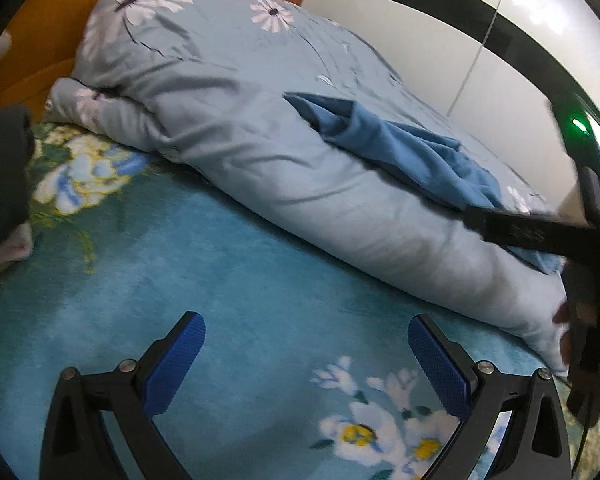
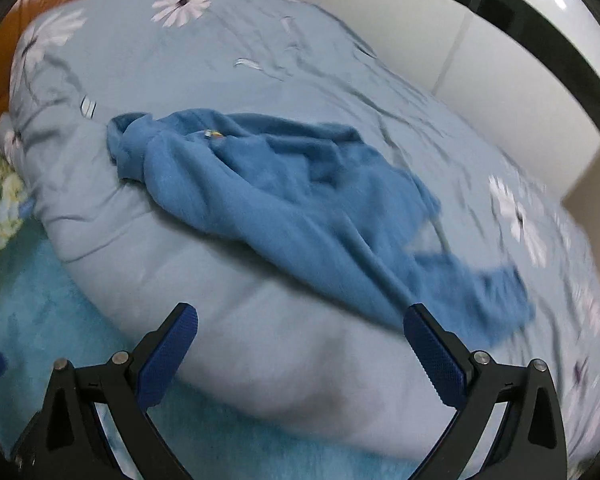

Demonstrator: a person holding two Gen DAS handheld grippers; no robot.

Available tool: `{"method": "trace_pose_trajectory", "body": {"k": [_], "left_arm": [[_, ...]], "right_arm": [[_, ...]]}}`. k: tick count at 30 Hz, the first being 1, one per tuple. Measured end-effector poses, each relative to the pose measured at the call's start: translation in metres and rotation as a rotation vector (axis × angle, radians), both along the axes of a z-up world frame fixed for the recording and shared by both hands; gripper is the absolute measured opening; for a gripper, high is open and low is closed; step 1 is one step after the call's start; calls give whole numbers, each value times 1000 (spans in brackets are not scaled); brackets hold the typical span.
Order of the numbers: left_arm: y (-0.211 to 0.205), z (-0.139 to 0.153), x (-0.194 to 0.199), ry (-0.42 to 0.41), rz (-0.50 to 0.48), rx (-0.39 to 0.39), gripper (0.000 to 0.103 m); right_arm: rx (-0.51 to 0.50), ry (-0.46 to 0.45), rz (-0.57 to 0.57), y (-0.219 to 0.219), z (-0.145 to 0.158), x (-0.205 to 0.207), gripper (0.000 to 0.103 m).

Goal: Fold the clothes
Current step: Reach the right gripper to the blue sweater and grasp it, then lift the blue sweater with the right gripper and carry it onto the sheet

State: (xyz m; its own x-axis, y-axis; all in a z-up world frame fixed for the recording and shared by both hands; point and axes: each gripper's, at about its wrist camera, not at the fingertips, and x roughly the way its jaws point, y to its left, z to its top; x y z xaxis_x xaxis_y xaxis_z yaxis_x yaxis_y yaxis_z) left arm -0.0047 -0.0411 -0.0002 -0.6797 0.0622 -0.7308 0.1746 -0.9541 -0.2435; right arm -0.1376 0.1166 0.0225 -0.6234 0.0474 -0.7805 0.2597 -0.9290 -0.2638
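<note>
Blue garment [image 2: 284, 208] lies crumpled and unfolded on top of the rolled pale-blue quilt [image 2: 228, 304], strung from about 10 o'clock down to 4 o'clock in the right wrist view, likely dumped there awaiting folding. Right gripper [image 2: 300, 356] hangs with its jaws wide and empty just short of the cloth's near edge, seemingly lined up to pinch it. Left gripper [image 1: 306, 364], equally wide and empty, waits over the floral bedsheet [image 1: 228, 264], well apart from the garment at 2 o'clock.

Both grippers' fingers [image 1: 188, 364] [image 2: 168, 356] wide apart
</note>
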Motion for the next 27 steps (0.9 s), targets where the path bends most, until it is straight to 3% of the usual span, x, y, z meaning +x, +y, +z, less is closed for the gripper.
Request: {"method": "trace_pose_trajectory", "body": {"k": [4, 5, 8, 10, 12, 14, 21, 27], "left_arm": [[-4, 5, -1, 4, 15, -21, 103], [-6, 4, -2, -3, 22, -15, 103], [-16, 0, -4, -23, 47, 22, 103], [-23, -3, -4, -33, 64, 52, 103], [-27, -6, -3, -40, 74, 72, 103], [-28, -6, 0, -43, 73, 82, 103], [-30, 0, 13, -46, 45, 120, 103], [-12, 24, 36, -5, -67, 88, 103]], "right_arm": [[119, -4, 122, -43, -12, -21, 102], [142, -13, 134, -50, -16, -26, 96], [190, -54, 117, -64, -29, -45, 61], [200, -60, 87, -66, -32, -52, 52], [189, -53, 48, -63, -28, -56, 31], [166, -41, 4, -57, -21, -59, 22], [39, 57, -67, -13, 42, -31, 14], [-32, 134, -114, 36, 100, 18, 13]]}}
